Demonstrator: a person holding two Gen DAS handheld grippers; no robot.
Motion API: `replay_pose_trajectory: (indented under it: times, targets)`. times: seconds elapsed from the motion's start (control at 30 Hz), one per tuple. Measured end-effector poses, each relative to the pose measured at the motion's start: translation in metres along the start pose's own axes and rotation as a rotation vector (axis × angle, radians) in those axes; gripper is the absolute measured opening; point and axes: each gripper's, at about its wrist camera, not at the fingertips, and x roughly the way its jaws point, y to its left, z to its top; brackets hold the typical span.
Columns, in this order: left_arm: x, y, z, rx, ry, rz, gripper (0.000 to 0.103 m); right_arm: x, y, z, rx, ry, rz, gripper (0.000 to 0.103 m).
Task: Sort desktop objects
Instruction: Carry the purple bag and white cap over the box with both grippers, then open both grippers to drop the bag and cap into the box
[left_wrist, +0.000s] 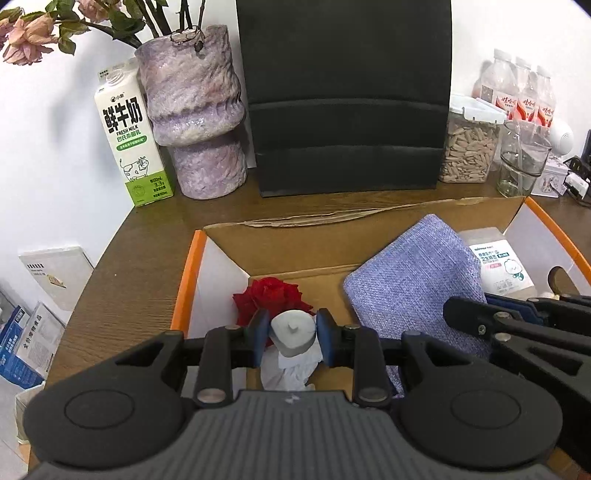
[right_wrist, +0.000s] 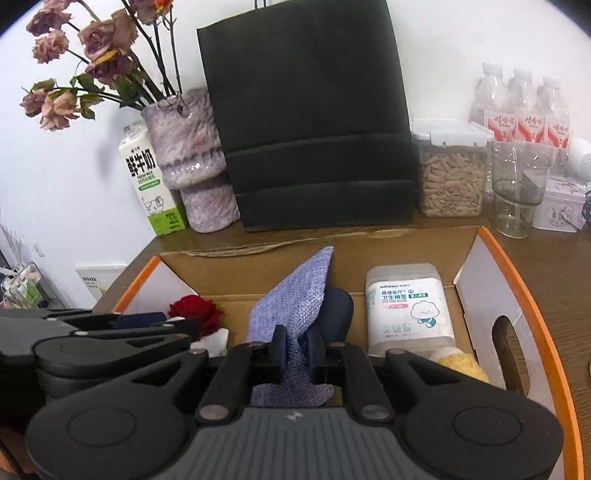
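Note:
An open cardboard box (left_wrist: 295, 240) with orange edges sits on the brown desk. My left gripper (left_wrist: 291, 332) is shut on a small pale grey cylinder (left_wrist: 293, 330) with a nub on top, low over the box's left part. Just beyond it lies a red rose head (left_wrist: 271, 293), and white crumpled paper (left_wrist: 288, 374) lies beneath. My right gripper (right_wrist: 295, 349) is shut on a blue-violet woven cloth (right_wrist: 295, 295) that stands up from its pads inside the box (right_wrist: 369, 251). A cotton bud pack (right_wrist: 408, 306) lies to its right. The left gripper (right_wrist: 173, 325) shows at the left edge.
Behind the box stand a black paper bag (left_wrist: 347, 92), a purple vase (left_wrist: 195, 122) of dried roses, a milk carton (left_wrist: 129, 136), a jar of seeds (left_wrist: 469, 147), a glass (left_wrist: 521, 162) and water bottles (left_wrist: 517, 88). A yellow fluffy thing (right_wrist: 461, 363) lies in the box.

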Motion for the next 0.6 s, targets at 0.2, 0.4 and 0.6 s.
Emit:
replay_pose_trajectory:
  times: [0.2,0.4,0.6]
  targets:
    - [-0.006,0.003,-0.002,0.0,-0.018,0.003,0.04,-0.005,-0.002,-0.001,-0.016,0.009,-0.002,0.029]
    - [-0.025,0.007,-0.007,-0.004,-0.071,0.009,0.058,-0.018,-0.004,-0.003,-0.029,-0.009,-0.017,0.068]
    - [-0.045,0.015,-0.014,-0.021,-0.12,0.023,0.077,-0.034,-0.005,-0.005,-0.051,-0.039,-0.036,0.093]
